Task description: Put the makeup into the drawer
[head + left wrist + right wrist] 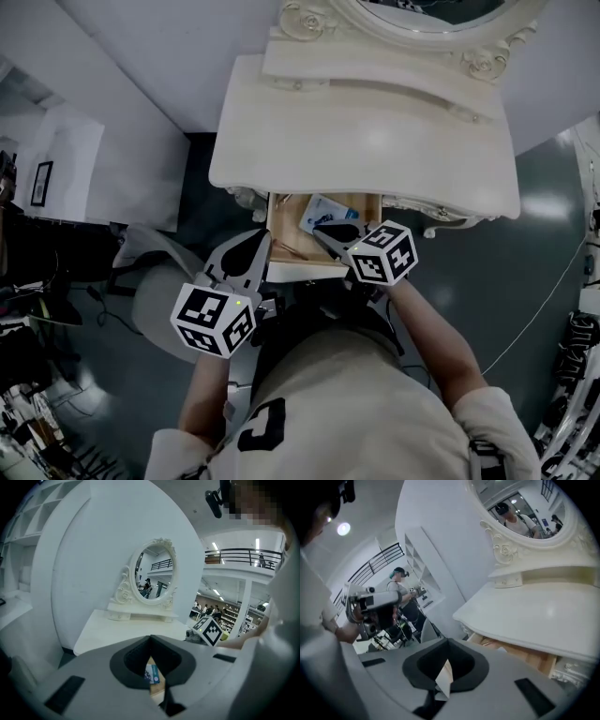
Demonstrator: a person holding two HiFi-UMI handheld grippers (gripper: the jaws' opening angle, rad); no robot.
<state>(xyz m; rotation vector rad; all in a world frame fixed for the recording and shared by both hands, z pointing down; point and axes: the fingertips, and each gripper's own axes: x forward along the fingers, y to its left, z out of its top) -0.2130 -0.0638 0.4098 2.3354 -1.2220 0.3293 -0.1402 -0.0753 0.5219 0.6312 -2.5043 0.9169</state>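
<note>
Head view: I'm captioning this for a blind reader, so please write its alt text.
Seen from above, a person holds the left tool and right tool, both closed, at the open wooden drawer of a cream dressing table. A blue-and-white packet lies in the drawer, and an ornate mirror stands at the table's back.

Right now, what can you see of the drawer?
The drawer stands pulled out under the cream vanity top: pale bare wood inside, white front lip. A blue-and-white packet lies inside toward the back. The right gripper hangs over its right half, the left gripper at its left front corner; contact unclear.
</note>
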